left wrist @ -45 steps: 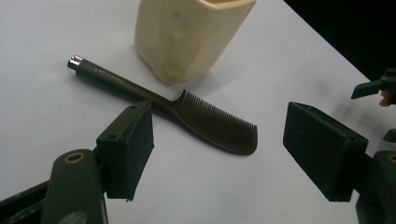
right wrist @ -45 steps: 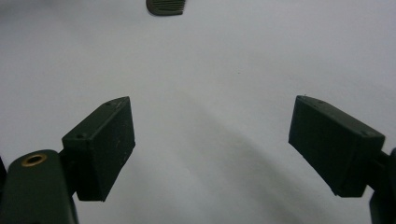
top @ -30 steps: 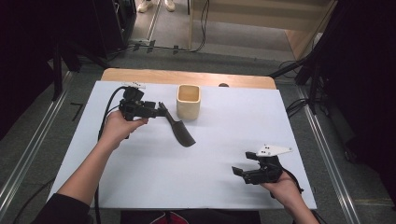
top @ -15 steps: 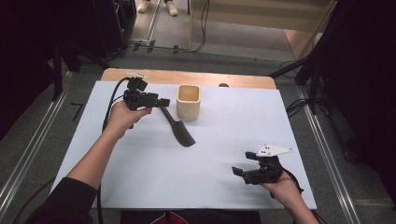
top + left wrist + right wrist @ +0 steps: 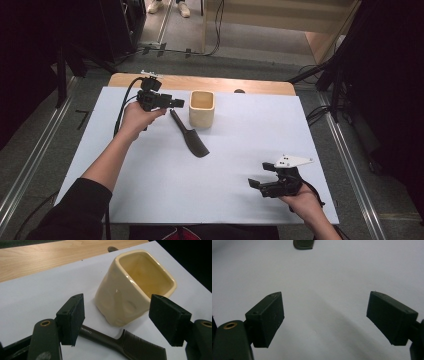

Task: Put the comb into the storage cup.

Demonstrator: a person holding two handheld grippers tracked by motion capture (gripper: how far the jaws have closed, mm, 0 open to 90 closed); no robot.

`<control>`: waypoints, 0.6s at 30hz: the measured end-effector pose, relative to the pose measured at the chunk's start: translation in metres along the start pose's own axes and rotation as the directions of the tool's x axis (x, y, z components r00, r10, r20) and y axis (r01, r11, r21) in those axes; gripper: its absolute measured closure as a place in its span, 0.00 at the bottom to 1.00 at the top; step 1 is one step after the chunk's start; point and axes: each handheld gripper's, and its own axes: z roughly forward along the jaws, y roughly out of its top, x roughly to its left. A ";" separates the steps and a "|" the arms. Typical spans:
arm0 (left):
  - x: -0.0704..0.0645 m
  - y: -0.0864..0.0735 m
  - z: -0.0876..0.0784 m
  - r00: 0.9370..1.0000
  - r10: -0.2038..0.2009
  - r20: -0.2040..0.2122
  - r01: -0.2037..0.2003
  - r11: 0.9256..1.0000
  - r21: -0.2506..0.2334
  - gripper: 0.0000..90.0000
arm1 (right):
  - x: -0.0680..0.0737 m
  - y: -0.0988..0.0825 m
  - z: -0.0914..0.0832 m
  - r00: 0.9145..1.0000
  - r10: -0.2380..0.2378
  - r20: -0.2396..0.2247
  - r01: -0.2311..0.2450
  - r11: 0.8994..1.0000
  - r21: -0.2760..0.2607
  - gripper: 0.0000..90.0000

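While gaping, left gripper (image 5: pixel 176 103) faces cup (image 5: pixel 201 108).

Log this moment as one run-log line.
left gripper: open, jaws just closing slightly, nothing between, facing cup | comb: flat on mat beside cup | right gripper: open, empty, near front edge

On the table (image 5: pixel 150 190), the comb (image 5: pixel 190 137) lies just left of the cup (image 5: pixel 201 109), nearly touching it.
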 end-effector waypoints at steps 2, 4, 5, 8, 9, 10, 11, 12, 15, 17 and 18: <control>0.001 0.002 0.003 1.000 -0.002 -0.008 0.002 1.000 0.005 0.33 | 0.000 0.000 0.000 1.000 -0.001 0.000 0.001 1.000 0.000 0.14; 0.003 0.005 0.005 1.000 -0.003 -0.009 0.003 1.000 0.005 0.33 | 0.000 0.000 0.000 1.000 -0.003 -0.001 0.003 1.000 -0.001 0.14; 0.003 0.006 0.006 1.000 -0.007 -0.010 0.007 1.000 0.002 0.33 | 0.000 0.000 0.000 1.000 -0.003 -0.001 0.003 1.000 -0.002 0.14; 0.003 0.009 0.010 1.000 -0.007 -0.005 0.007 1.000 0.005 0.34 | 0.000 0.000 0.000 1.000 -0.004 -0.002 0.004 1.000 -0.003 0.14; 0.004 0.009 0.012 1.000 -0.010 -0.003 0.010 1.000 0.010 0.34 | 0.000 0.000 0.000 1.000 -0.004 -0.001 0.004 1.000 -0.004 0.14; 0.004 0.010 0.014 1.000 -0.018 0.001 0.018 1.000 0.013 0.35 | 0.000 0.000 0.000 1.000 -0.005 -0.002 0.005 1.000 -0.002 0.14; 0.005 0.010 0.016 1.000 -0.026 0.003 0.026 1.000 0.015 0.36 | 0.000 0.000 -0.001 1.000 -0.006 -0.002 0.006 1.000 -0.003 0.14; 0.005 0.010 0.017 1.000 -0.030 0.002 0.030 0.999 0.018 0.36 | 0.000 0.000 -0.001 1.000 -0.005 -0.003 0.005 1.000 -0.005 0.14; 0.007 0.009 0.022 0.999 -0.047 -0.016 0.047 0.998 0.028 0.46 | 0.000 0.000 -0.001 1.000 -0.002 -0.002 0.002 1.000 -0.006 0.14; 0.009 0.006 0.023 0.999 -0.035 -0.020 0.036 0.999 0.022 0.67 | 0.000 0.000 -0.002 1.000 -0.001 -0.001 0.001 1.000 -0.006 0.14; 0.009 0.005 0.024 0.999 -0.028 -0.016 0.028 0.999 0.015 0.78 | 0.000 0.000 -0.002 1.000 -0.002 -0.001 0.002 1.000 -0.007 0.14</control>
